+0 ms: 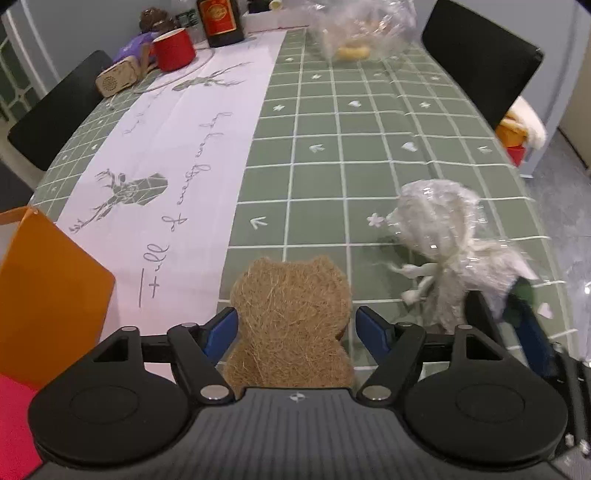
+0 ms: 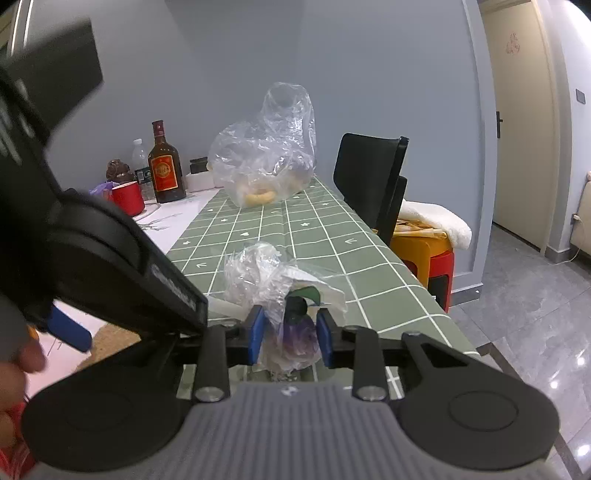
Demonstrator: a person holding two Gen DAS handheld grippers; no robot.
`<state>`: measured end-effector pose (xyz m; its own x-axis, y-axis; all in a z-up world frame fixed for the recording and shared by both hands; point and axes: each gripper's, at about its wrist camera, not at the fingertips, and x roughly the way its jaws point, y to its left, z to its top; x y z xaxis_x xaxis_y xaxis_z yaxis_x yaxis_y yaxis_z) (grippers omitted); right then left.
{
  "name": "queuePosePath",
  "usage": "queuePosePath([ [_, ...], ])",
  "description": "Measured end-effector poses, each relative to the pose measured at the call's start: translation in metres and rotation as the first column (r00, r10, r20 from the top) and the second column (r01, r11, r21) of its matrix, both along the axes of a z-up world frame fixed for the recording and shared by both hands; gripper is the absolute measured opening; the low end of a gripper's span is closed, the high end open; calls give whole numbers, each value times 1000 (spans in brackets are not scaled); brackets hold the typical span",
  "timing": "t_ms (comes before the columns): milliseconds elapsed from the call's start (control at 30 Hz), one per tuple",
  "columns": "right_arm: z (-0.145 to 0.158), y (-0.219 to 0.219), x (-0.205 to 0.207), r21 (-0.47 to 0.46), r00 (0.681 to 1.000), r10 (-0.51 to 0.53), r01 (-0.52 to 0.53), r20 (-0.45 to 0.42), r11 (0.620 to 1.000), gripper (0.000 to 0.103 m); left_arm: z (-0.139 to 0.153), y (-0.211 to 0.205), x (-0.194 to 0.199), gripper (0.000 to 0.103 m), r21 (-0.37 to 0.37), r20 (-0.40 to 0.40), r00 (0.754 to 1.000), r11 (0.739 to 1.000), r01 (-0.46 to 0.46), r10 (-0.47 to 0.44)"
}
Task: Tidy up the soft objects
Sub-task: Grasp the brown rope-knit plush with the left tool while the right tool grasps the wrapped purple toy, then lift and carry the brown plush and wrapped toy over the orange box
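Observation:
A brown bear-shaped fibre pad [image 1: 291, 321] lies on the green checked tablecloth [image 1: 332, 166], at the edge of the white runner. My left gripper [image 1: 297, 326] stands open around it, one blue pad on each side. To its right lies a crinkled cellophane bundle [image 1: 443, 251] tied with white string. My right gripper [image 2: 290, 334] is shut on the near end of that bundle [image 2: 266, 273], where a purple soft thing with a green leaf [image 2: 299, 332] shows through the wrap. The left gripper's blue finger [image 2: 70, 330] shows blurred at the left of the right wrist view.
A clear plastic bag [image 2: 266, 173] with pale yellow items stands at the table's far end. A red mug [image 1: 173, 50], a brown bottle [image 1: 221, 22] and a small figure sit far left. An orange sheet [image 1: 51, 295] is near left. Black chairs [image 2: 369, 177] and stacked stools [image 2: 432, 251] flank the right edge.

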<state>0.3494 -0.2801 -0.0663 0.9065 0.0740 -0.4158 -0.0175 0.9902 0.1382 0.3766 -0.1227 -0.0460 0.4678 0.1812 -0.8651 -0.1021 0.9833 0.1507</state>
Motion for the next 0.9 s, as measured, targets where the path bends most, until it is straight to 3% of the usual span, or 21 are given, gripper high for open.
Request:
queuePosePath([
  [233,0,0,0,-6,1000,6,-6,-4,1000,29,-11,-1,5,90,22,7,1000,1000,-14,14],
  [400,0,-2,0,3,1000,7,-7,-11,1000,29,-17,11,11,83,-67,-54,997,996,-63,59],
  [600,0,-4,1,11,1000,10,-10,-10,1000,29,-14,16,6,80,-97,-62,997,994,-49,44],
  [900,-1,-11,-3,38,1000,19,-19,1,999,26,16,14,-18,79,-123,37,999,992,28,-23],
])
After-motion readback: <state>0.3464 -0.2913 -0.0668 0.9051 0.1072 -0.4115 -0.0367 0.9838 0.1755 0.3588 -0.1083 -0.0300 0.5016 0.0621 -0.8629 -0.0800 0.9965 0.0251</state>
